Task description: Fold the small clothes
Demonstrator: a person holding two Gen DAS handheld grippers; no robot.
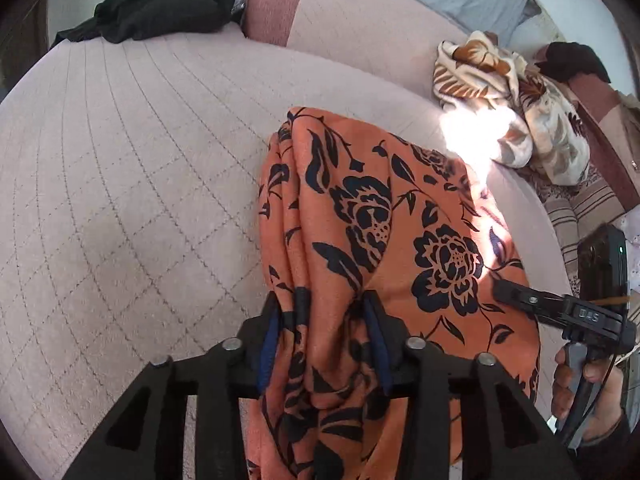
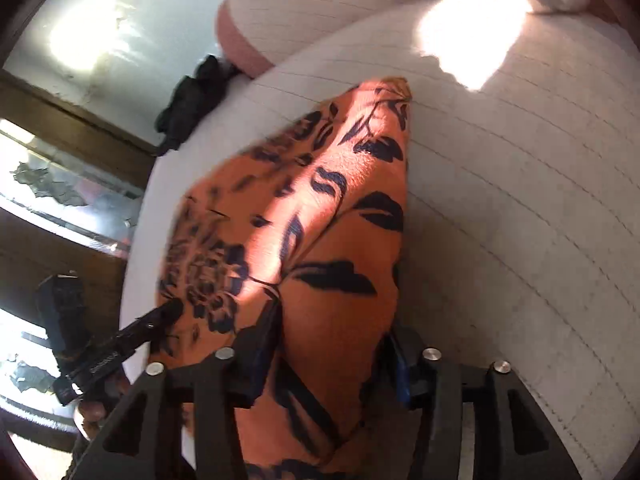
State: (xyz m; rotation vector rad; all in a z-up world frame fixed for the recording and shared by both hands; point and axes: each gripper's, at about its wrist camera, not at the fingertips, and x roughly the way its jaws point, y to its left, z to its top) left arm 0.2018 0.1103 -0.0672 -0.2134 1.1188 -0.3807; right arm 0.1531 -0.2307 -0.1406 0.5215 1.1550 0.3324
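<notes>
An orange cloth with a dark floral print (image 1: 380, 220) hangs over the pale quilted bed cover (image 1: 120, 160), held up by both grippers. My left gripper (image 1: 324, 316) is shut on a bunched edge of the cloth. My right gripper (image 2: 332, 332) is shut on another edge of the same cloth (image 2: 320, 208). The right gripper also shows at the right edge of the left wrist view (image 1: 500, 284), its tip touching the cloth. The left gripper shows at the lower left of the right wrist view (image 2: 168, 310).
A black garment (image 1: 160, 8) lies at the bed's far left corner. A cream and brown leaf-print cloth (image 1: 512, 112) is crumpled at the right. A pink pillow (image 1: 340, 12) lies at the back. A bright sun patch (image 2: 472, 32) falls on the cover.
</notes>
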